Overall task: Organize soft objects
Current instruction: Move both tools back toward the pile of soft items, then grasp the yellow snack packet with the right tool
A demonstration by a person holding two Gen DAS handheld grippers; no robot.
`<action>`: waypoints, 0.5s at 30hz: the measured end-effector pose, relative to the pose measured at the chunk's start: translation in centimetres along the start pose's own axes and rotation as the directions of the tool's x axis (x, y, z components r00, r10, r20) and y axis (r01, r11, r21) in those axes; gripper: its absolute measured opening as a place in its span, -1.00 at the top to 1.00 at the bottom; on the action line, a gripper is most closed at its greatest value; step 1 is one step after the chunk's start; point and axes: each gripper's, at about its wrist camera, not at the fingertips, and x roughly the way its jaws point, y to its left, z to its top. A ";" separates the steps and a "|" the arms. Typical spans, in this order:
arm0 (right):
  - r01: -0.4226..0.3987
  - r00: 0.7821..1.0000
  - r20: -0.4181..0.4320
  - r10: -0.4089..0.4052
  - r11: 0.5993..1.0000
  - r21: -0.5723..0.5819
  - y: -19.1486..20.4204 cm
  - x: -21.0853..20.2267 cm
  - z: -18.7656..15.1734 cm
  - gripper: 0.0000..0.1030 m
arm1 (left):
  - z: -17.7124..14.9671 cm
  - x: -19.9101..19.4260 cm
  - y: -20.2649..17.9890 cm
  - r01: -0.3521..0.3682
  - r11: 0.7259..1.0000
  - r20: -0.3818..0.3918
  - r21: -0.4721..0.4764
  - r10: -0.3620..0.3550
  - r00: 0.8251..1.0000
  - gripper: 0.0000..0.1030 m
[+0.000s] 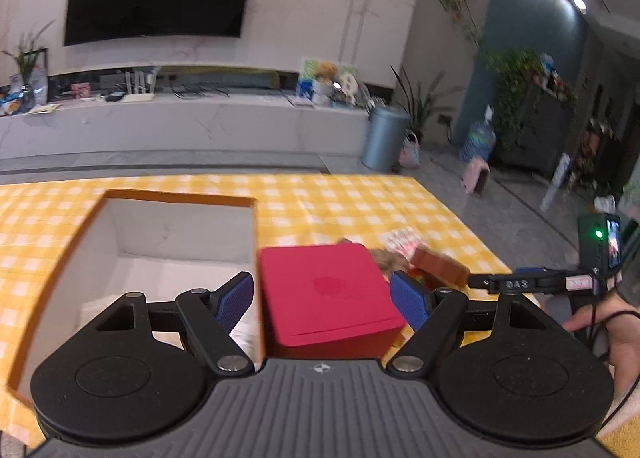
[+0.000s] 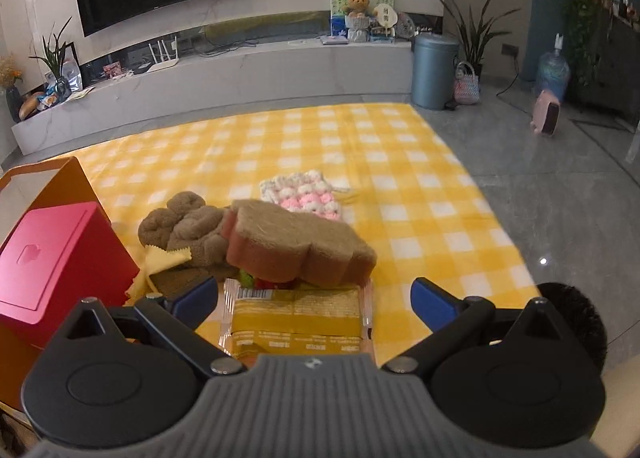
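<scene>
The soft things sit in a little pile on the yellow checked cloth (image 2: 400, 162) over the worktop. A plush bread slice (image 2: 296, 242) lies on top. A brown fuzzy toy (image 2: 184, 226) is just beside it, and a pink and white knitted piece (image 2: 308, 194) is behind. A yellow packet (image 2: 296, 318) lies between the blue pads of the right claw (image 2: 316, 302), which is spread wide and touches nothing. The left claw (image 1: 324, 296) is spread wide too, over a red box (image 1: 324, 290). An orange box (image 1: 120, 242) stands open beside the red one.
</scene>
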 end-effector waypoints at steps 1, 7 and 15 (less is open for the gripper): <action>-0.007 1.000 -0.010 0.008 1.000 0.017 -0.3 0.3 -0.1 -0.95 | 0.1 0.5 -0.4 0.013 1.000 -0.016 0.010 -0.013 1.000 -0.78; -0.063 0.998 -0.016 0.065 0.989 0.134 -2.3 0.8 -0.4 -0.95 | 0.0 3.0 -2.5 0.044 0.999 -0.095 0.029 -0.041 0.995 -0.78; -0.118 0.991 -0.038 0.128 0.972 0.202 -2.9 2.3 -0.5 -0.94 | 0.8 6.6 -4.9 0.072 0.995 -0.203 0.067 -0.057 0.977 -0.78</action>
